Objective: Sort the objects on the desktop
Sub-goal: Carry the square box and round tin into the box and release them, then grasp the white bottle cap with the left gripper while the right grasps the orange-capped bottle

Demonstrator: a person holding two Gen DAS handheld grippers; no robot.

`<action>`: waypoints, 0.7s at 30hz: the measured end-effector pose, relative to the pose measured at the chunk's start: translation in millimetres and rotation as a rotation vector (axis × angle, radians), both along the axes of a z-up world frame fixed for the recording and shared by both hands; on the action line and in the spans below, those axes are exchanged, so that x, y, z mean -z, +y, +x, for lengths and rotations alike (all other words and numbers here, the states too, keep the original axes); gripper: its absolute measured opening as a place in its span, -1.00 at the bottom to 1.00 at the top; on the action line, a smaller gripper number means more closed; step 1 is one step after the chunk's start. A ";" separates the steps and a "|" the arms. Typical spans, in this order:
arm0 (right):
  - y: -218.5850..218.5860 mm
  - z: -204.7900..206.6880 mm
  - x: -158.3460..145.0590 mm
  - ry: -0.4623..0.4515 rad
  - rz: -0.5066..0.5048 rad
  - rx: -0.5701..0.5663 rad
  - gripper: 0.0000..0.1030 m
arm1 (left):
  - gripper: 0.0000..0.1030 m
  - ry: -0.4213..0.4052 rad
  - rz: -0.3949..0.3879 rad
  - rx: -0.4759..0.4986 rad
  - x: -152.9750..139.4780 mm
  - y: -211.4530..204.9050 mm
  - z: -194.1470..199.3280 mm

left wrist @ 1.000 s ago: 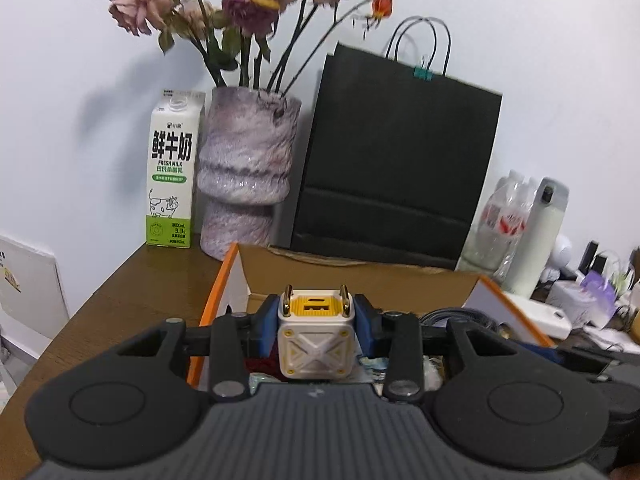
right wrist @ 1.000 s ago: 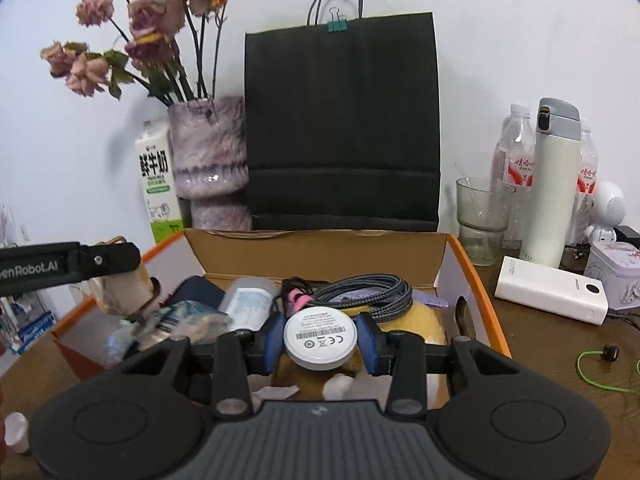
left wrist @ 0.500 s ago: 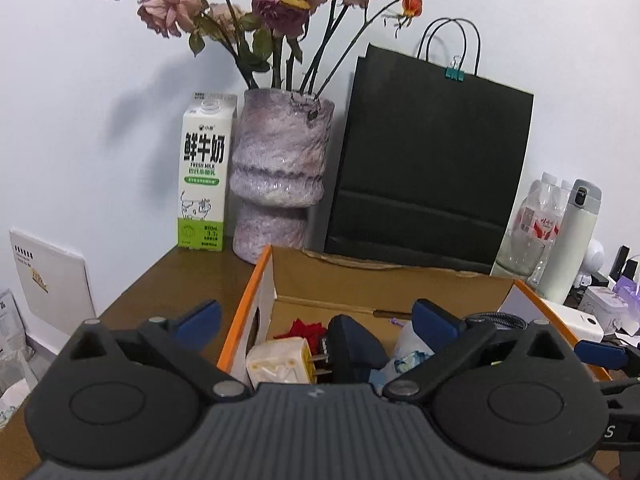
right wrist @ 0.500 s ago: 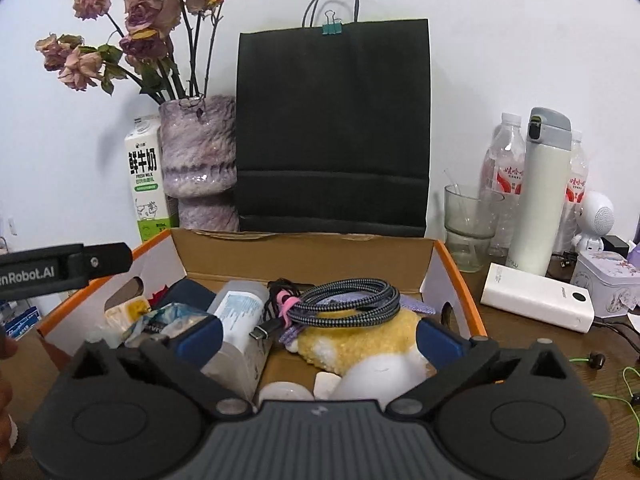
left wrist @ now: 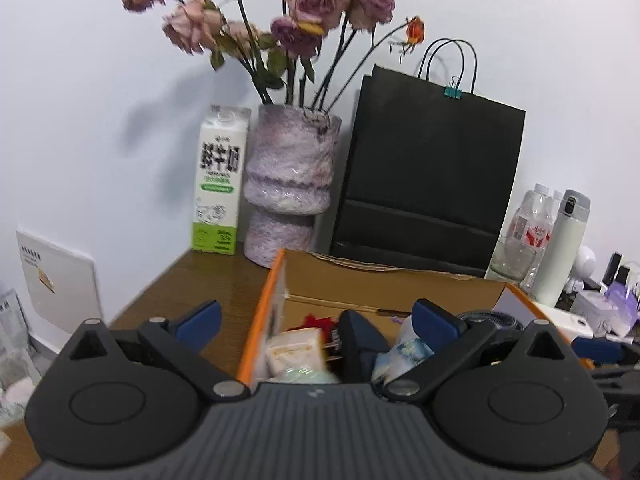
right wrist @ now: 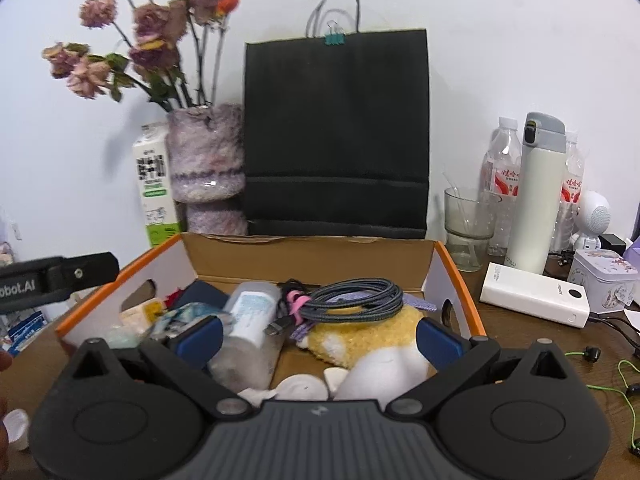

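An orange-edged cardboard box (right wrist: 434,276) holds sorted items: a grey braided cable (right wrist: 356,294), a clear bottle (right wrist: 250,320), a yellow plush toy (right wrist: 360,334) and a white round puck (right wrist: 300,388). In the left wrist view the box (left wrist: 276,280) holds the white-and-yellow plug cube (left wrist: 296,350) beside a dark adapter (left wrist: 360,344). My left gripper (left wrist: 318,316) is open and empty above the box's left wall. My right gripper (right wrist: 320,330) is open and empty above the box's front.
Behind the box stand a black paper bag (right wrist: 336,132), a purple vase of dried roses (left wrist: 290,184) and a milk carton (left wrist: 220,180). To the right are a glass (right wrist: 468,228), a white flask (right wrist: 538,192), a white power bank (right wrist: 534,294), a tin (right wrist: 604,280) and green earphones (right wrist: 624,380).
Both grippers opened: the left let the plug cube drop into the box, the right let go of the white puck. Both then pulled back and rose slightly.
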State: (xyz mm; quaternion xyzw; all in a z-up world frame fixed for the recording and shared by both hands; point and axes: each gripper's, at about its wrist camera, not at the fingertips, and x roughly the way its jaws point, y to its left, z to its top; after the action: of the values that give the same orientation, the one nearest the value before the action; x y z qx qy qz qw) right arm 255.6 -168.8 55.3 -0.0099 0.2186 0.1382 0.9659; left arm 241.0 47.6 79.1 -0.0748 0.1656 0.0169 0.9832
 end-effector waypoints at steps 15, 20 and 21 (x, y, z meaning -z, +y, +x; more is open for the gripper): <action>19.1 -77.7 20.5 -0.017 -0.132 -0.104 1.00 | 1.00 0.225 0.040 -0.094 36.3 72.1 -80.8; 34.1 -84.5 36.6 0.046 -0.166 -0.142 0.99 | 1.00 0.255 0.064 -0.072 44.8 68.1 -84.7; 36.0 -85.2 38.6 0.052 -0.173 -0.147 0.98 | 1.00 0.256 0.072 -0.061 45.7 66.0 -84.8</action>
State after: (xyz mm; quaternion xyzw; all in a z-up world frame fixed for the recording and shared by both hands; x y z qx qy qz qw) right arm 170.4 -132.8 16.7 -0.1053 0.2535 0.1895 0.9427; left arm 156.1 113.6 33.4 -0.0417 0.2867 0.0619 0.9551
